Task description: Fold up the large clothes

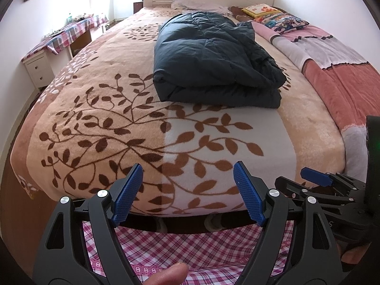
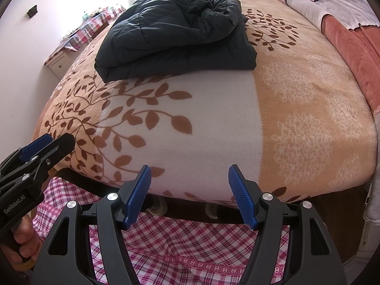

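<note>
A dark puffer jacket (image 1: 213,61) is lying folded in a thick bundle on the bed (image 1: 99,123), toward twelve o'clock from both grippers and well apart from them. It is judged to be already folded over in layers, with a looser flap bunched on top at its one o'clock side. The quilted, padded shell is being judged light, soft and springy, with a smooth surface likely to slide; the layers are likely to puff back open unless pressed flat. Hold is best being taken at the doubled near edge or at the corners, where several layers can be pinched together.

The leaf-patterned blanket (image 2: 180,128) is being seen spread beneath the bundle, with a pink quilt (image 1: 332,54) at two o'clock and pillows (image 1: 280,16) beyond it. A checked-cloth desk (image 1: 71,30) is standing at ten o'clock by the wall.

The left gripper (image 1: 187,192) is being held low at six o'clock, above the bed's near edge, its fingers (image 1: 128,192) spread wide with nothing between them. The right gripper (image 2: 190,194) is likewise being held wide open and empty. A pink checked garment (image 2: 180,244) is showing beneath both.
</note>
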The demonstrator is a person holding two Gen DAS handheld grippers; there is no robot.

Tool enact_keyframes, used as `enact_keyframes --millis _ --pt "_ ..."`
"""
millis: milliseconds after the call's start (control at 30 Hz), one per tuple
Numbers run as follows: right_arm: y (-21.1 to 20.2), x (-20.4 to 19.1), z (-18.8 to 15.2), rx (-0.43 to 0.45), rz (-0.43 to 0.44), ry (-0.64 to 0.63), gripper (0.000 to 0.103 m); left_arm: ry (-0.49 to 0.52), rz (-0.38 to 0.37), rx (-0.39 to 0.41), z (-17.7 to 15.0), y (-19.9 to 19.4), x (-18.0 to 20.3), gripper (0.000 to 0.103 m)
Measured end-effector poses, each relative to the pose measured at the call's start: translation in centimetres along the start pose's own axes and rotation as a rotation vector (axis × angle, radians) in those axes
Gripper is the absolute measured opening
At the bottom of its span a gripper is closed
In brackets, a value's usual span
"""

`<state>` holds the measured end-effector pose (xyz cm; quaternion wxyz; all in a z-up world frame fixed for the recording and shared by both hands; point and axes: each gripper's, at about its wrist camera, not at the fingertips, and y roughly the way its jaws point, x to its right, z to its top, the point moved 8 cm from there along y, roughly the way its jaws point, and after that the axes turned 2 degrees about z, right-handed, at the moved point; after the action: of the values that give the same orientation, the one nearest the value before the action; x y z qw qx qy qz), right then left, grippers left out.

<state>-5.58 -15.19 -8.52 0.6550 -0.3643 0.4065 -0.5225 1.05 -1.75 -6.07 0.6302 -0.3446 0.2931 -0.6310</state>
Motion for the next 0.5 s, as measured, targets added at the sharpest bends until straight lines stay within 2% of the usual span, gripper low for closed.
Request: enact_keyframes --millis 500 --pt "-0.02 -0.05 -0.15 0.0 -0.003 -0.003 0.067 0.0 0.003 0.0 -0.08 -0.05 -0.02 0.075"
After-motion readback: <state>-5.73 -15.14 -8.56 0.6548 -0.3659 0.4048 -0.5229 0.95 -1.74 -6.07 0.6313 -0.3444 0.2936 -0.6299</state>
